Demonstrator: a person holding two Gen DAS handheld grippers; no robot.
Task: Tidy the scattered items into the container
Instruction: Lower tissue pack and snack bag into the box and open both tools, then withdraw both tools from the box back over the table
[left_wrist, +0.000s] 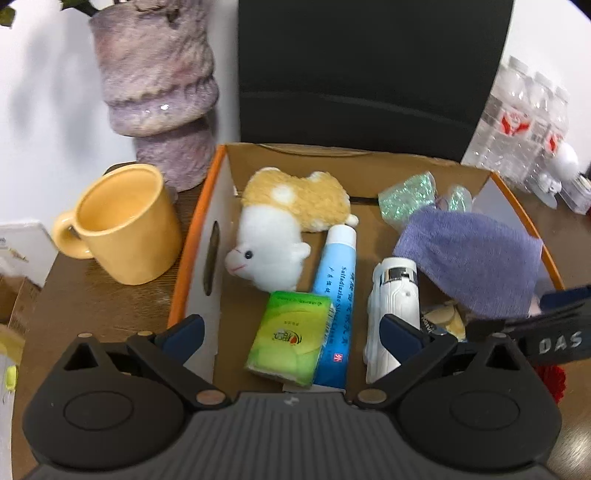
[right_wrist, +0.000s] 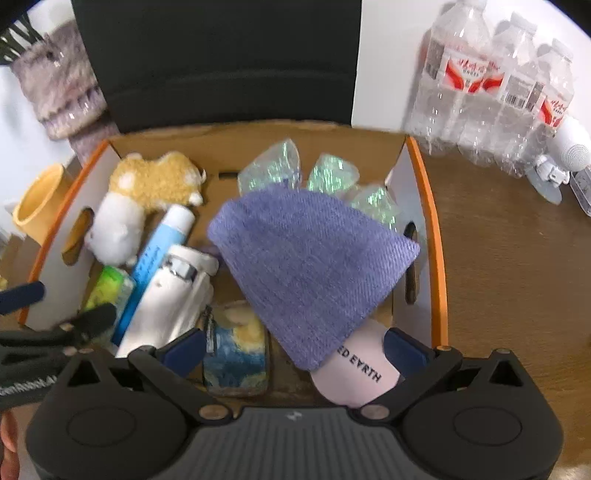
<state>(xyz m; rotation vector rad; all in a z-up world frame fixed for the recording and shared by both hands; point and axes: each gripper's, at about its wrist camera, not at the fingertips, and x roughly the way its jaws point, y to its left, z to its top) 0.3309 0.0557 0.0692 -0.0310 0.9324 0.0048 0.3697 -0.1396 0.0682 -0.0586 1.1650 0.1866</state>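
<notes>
An orange-rimmed cardboard box (left_wrist: 195, 221) (right_wrist: 434, 221) holds a plush sheep (left_wrist: 273, 240) (right_wrist: 122, 221), a blue tube (left_wrist: 336, 295) (right_wrist: 159, 254), a green tissue pack (left_wrist: 291, 339) (right_wrist: 107, 288), a white device (left_wrist: 391, 306) (right_wrist: 170, 295) and glittery packets (left_wrist: 406, 199) (right_wrist: 332, 173). A purple cloth (left_wrist: 472, 258) (right_wrist: 310, 266) lies over a pink tube (right_wrist: 358, 373). My left gripper (left_wrist: 291, 332) is open over the box's near left part, holding nothing. My right gripper (right_wrist: 295, 347) is open; the cloth and pink tube lie between its fingers.
A yellow mug (left_wrist: 122, 225) (right_wrist: 37, 206) and a purple fuzzy vase (left_wrist: 159, 92) stand left of the box. A pack of water bottles (right_wrist: 495, 96) (left_wrist: 524, 122) stands at the right rear. A black chair back (left_wrist: 369, 70) is behind the box. A painted case (right_wrist: 236, 354) lies in the box.
</notes>
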